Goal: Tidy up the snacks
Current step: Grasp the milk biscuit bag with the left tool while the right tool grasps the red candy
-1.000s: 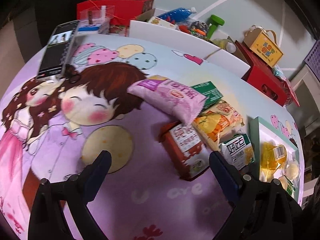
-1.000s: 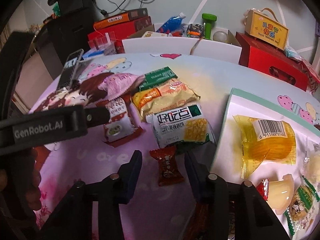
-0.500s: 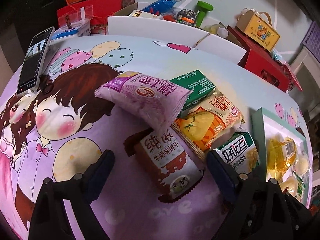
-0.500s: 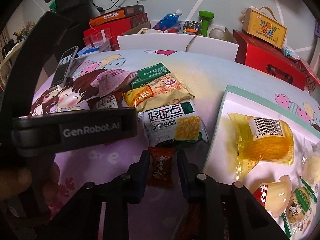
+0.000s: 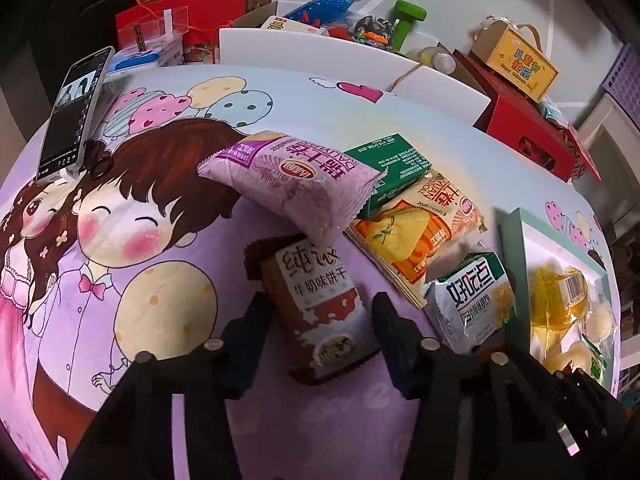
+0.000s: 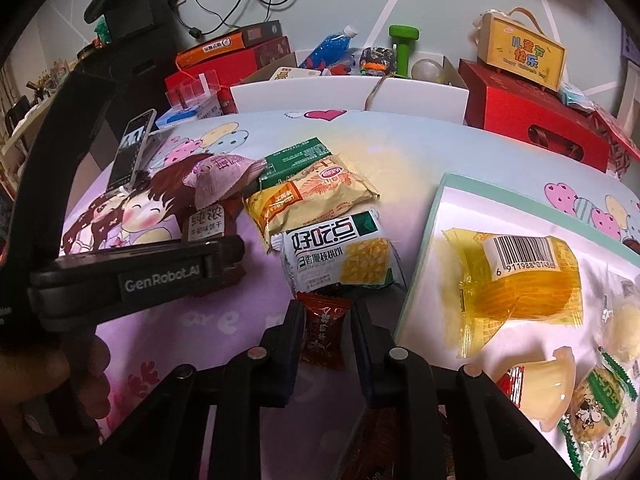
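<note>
My left gripper (image 5: 320, 312) has closed its jaws on the brown milk-biscuit packet (image 5: 316, 304), which lies on the cartoon tablecloth. My right gripper (image 6: 326, 316) is shut on a small dark red candy (image 6: 322, 330) just left of the white tray (image 6: 420, 260). A pink snack bag (image 5: 288, 184), a green box (image 5: 392, 168), an orange-yellow bag (image 5: 420, 228) and a white-green packet (image 6: 340, 256) lie in a pile beyond the grippers. The tray holds a yellow jelly pack (image 6: 520, 280) and small jellies and biscuits.
A phone (image 5: 74, 112) stands on a holder at the table's far left. Red boxes (image 6: 536, 120), a white carton (image 6: 348, 92), a blue bottle and a green dumbbell crowd the far edge. The left gripper's body (image 6: 132, 276) shows in the right wrist view.
The left gripper moved forward and closed its wide-open jaws around the brown biscuit packet. The right gripper moved up to the red candy and closed on it.
</note>
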